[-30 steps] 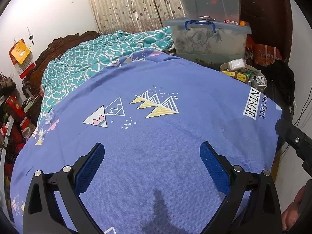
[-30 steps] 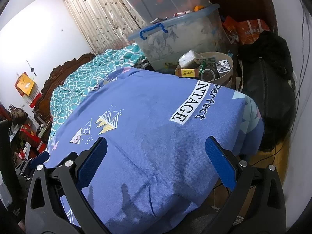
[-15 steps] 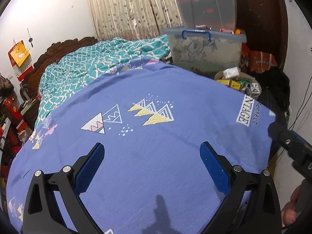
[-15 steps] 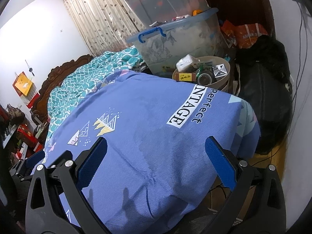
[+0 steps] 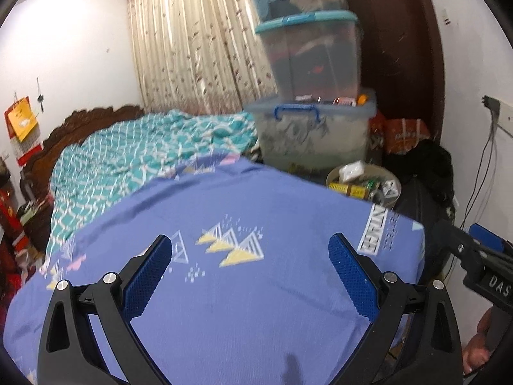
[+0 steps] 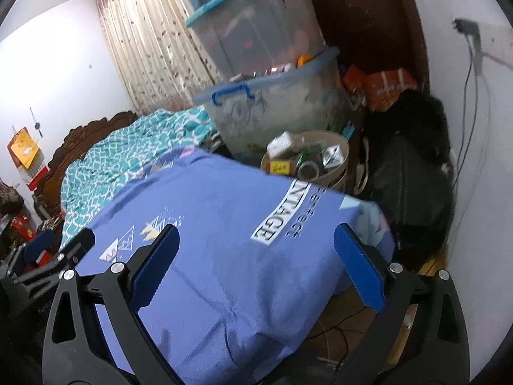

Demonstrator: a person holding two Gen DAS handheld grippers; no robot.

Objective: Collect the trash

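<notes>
My left gripper (image 5: pixel 250 276) sits nearest, at six o'clock of its own view, jaws spread wide with nothing between the blue pads (image 5: pixel 147 276). My right gripper (image 6: pixel 256 269) is the same in its view: wide apart, holding nothing, blue pads (image 6: pixel 359 266) out over the bed's corner. Each tool shows in the other's camera, the right one at three o'clock of the left view, the left one at nine o'clock of the right view.

Under both lies the blue bedsheet (image 5: pixel 256 304), printed with small triangles (image 5: pixel 234 247) and a white label reading "NTAGE" (image 6: pixel 282 215). In the right view the sheet drops over the mattress corner at about four o'clock, with bare floor and a thin black cable (image 6: pixel 340 330) below.

Farther on, at one o'clock in both views, just past the sheet's far edge, stands the round beige bin (image 6: pixel 340 163), (image 5: pixel 394 186). The trash is in it: a crumpled white wrapper (image 6: pixel 282 142), a yellow box (image 6: pixel 279 168), a roll of tape (image 6: pixel 307 170), a silvery carton (image 6: pixel 332 154). I see none lying on the sheet.

Just beside the bin toward three o'clock slumps a black bag (image 6: pixel 407 186). Behind the bin is a clear storage tub with a blue handle (image 5: pixel 298 110), two teal-lidded tubs (image 5: pixel 307 51) stacked on it. At ten o'clock a teal patterned blanket (image 5: pixel 134 157) runs up to a carved wooden headboard (image 5: pixel 86 122), and farthest back hang beige curtains (image 5: pixel 189 48)
</notes>
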